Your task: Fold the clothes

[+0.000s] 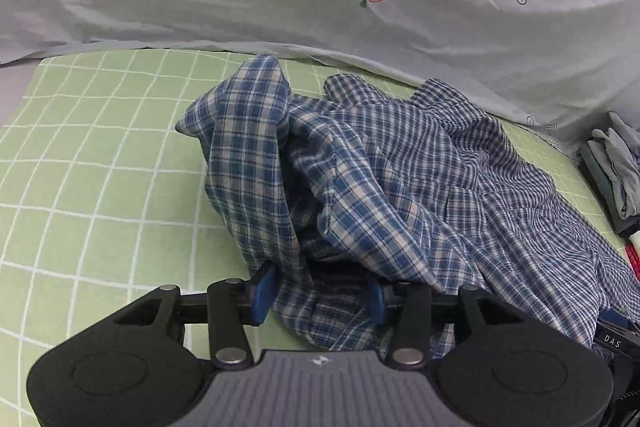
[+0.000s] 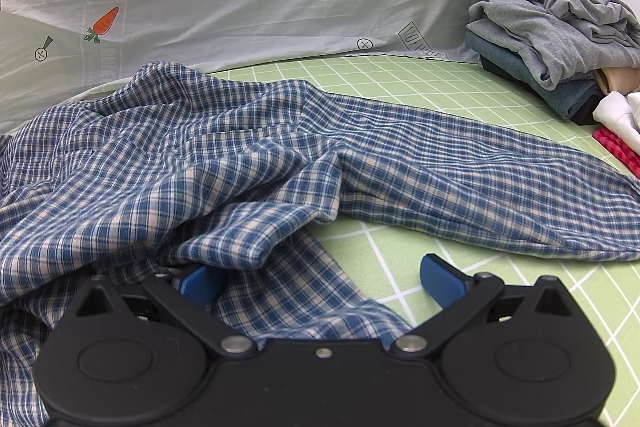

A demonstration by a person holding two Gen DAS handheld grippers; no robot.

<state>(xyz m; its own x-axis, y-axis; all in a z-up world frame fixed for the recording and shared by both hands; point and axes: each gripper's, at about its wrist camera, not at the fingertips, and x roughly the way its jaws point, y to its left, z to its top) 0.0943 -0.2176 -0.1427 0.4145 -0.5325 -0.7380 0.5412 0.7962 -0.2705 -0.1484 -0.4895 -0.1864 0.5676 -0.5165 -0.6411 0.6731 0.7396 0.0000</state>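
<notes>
Between both parted tongs (image 1: 320, 297) (image 2: 322, 281) lies the rumpled plaid shirt (image 2: 240, 163).

This is a bedroom in a home, seen from on top of a bed. A green bedsheet (image 1: 100, 155) with a white grid covers the mattress, and behind it lies a pale duvet (image 1: 360, 7) printed with orange carrots and small cartoon marks. A rumpled blue plaid shirt (image 2: 200, 163) is spread across the sheet, and a stack of folded clothes (image 2: 552, 39) in grey and dark blue sits at the far right corner by a plain wall.
</notes>
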